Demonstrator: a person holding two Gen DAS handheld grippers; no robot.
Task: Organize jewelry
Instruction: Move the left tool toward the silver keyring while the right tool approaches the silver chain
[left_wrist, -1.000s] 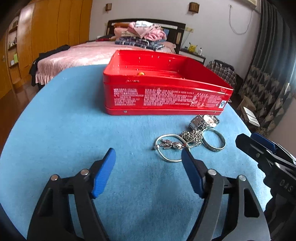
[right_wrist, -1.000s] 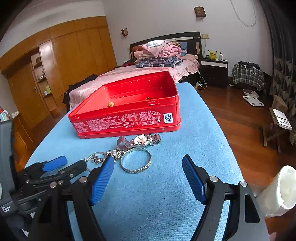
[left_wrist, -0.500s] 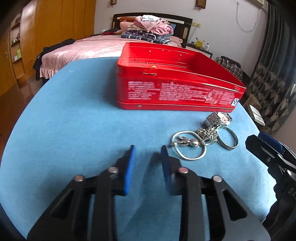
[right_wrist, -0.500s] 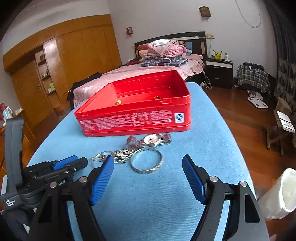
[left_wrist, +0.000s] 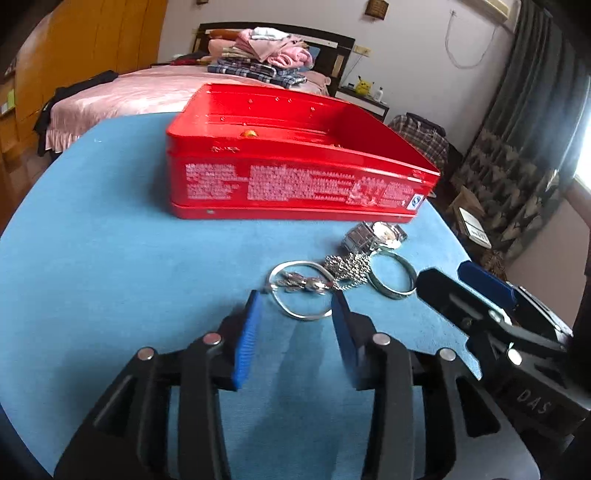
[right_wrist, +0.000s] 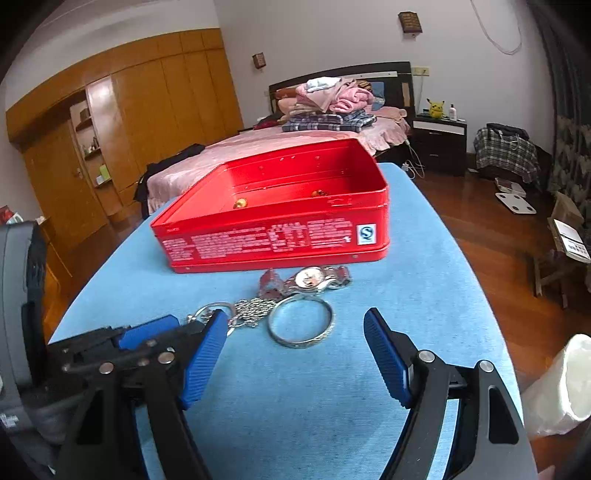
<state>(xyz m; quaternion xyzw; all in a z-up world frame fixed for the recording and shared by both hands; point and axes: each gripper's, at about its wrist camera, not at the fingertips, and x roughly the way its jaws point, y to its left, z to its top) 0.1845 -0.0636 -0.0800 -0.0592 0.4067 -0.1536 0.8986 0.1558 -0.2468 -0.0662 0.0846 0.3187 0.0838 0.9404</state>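
An open red tin box (left_wrist: 295, 177) stands on the blue table (left_wrist: 110, 266), with small gold pieces inside (right_wrist: 241, 202). In front of it lie a silver watch (left_wrist: 373, 236), a chain (left_wrist: 347, 267), a thin bracelet with a charm (left_wrist: 299, 288) and a silver bangle (left_wrist: 391, 273). My left gripper (left_wrist: 297, 306) is open, its tips just short of the thin bracelet. My right gripper (right_wrist: 295, 332) is open, its tips either side of the bangle (right_wrist: 301, 325), a little nearer than it. The watch (right_wrist: 310, 278) lies beyond. The left gripper (right_wrist: 147, 332) shows at the right wrist view's left.
The right gripper (left_wrist: 480, 295) shows at the right of the left wrist view. A bed with piled clothes (right_wrist: 325, 103) stands behind the table. A white bag (right_wrist: 561, 384) sits off the table's right edge. Wooden wardrobes (right_wrist: 110, 129) line the left wall.
My left gripper closed partly, then reopened some, and moved right and forward to the thin bracelet. My right gripper moved forward toward the bangle.
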